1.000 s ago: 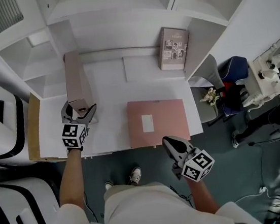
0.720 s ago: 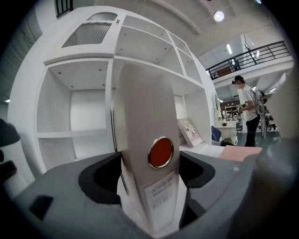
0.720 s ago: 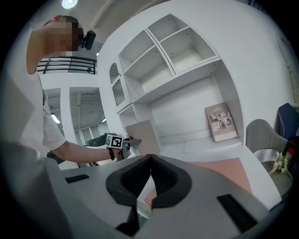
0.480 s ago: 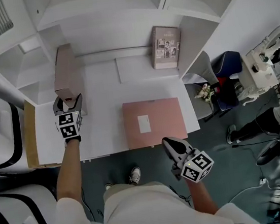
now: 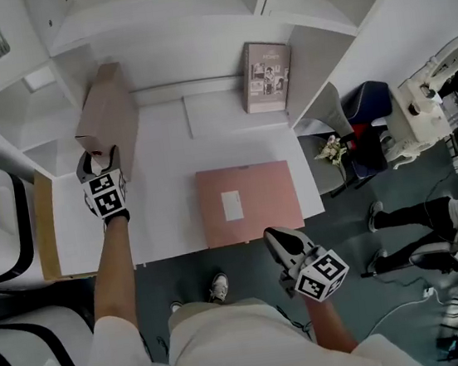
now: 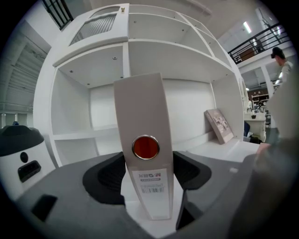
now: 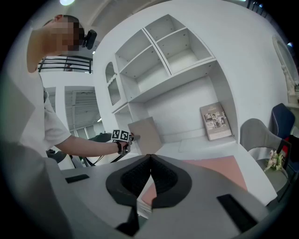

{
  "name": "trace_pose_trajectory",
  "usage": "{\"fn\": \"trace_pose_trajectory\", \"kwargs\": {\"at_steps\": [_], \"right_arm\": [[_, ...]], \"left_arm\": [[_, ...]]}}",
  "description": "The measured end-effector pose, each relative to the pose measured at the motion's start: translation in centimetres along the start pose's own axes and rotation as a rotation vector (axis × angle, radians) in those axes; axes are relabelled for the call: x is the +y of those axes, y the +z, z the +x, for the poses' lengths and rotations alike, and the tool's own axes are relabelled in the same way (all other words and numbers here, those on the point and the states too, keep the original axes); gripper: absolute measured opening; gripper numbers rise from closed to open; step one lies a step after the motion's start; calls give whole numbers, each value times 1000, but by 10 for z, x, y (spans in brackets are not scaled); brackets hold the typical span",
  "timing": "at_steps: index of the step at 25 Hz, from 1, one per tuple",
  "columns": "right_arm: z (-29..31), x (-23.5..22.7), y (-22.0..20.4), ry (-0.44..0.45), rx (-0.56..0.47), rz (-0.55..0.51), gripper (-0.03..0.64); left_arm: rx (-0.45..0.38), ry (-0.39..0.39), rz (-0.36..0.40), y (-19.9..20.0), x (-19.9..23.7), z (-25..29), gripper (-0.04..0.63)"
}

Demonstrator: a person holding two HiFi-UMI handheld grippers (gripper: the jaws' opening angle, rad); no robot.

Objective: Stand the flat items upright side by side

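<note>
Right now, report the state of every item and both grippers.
left gripper: jaws closing on the binder's spine
binder: upright
pink folder: lying flat on the desk
book: propped upright at the back of the shelf
right gripper: shut, empty

We note a pale beige lever-arch binder (image 5: 106, 110) standing on end at the left of the white desk. Its spine faces forward and carries a round red-orange finger hole above a white barcode label. A pink flat folder (image 5: 248, 203) with a small white label at its centre lies face up near the desk's front edge, well apart from the binder. We record a book (image 5: 267, 76) with a photo cover leaning upright against the back wall at the right.
</note>
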State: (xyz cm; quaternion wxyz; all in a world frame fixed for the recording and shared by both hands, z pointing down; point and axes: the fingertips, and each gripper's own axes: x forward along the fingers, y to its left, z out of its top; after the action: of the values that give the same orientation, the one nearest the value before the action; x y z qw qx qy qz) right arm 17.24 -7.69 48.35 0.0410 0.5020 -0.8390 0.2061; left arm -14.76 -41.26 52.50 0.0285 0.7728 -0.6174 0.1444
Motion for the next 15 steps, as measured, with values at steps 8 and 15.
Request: {"fn": "trace_pose_trajectory", "kwargs": {"at_steps": [8,15], "right_arm": [[3,-8,0,4,5,6,2],[14,-7,-1,46,16,8,2]], "left_arm": [[55,4,-25,3,-7,13,298],[33,97,-206,3,-16,-2,288]]}}
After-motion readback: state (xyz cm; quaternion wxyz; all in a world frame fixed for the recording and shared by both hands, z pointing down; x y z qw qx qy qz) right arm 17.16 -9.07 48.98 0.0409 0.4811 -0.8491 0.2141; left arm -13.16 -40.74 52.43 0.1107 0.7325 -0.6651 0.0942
